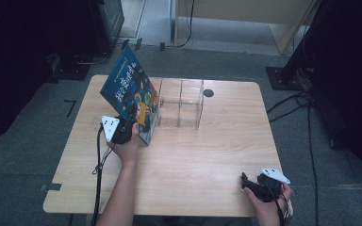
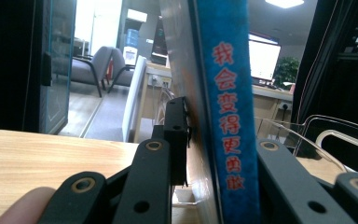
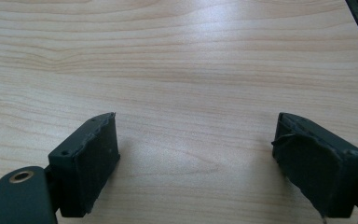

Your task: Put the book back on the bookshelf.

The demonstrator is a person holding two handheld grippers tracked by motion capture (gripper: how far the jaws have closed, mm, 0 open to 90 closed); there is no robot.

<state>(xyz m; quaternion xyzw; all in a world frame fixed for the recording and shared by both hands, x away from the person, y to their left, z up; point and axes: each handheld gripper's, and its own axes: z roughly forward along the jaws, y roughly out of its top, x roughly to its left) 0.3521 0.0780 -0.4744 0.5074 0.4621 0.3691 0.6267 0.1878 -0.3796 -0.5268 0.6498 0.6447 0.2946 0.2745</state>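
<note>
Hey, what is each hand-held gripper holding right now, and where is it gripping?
The left hand-held gripper holds the blue book by its spine edge, near the bottom, propped upright beside the clear organizer. The right hand-held gripper is open over the table, holding nothing.

high view overhead, gripper views close, sharing the table [image 1: 193, 160]

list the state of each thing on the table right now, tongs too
blue picture book: standing on its bottom edge, tilted, beside the rack
clear acrylic rack: upright, compartments empty
left tongs: jaws on either side of the book's spine
right tongs: open, nothing between, over bare table
</note>
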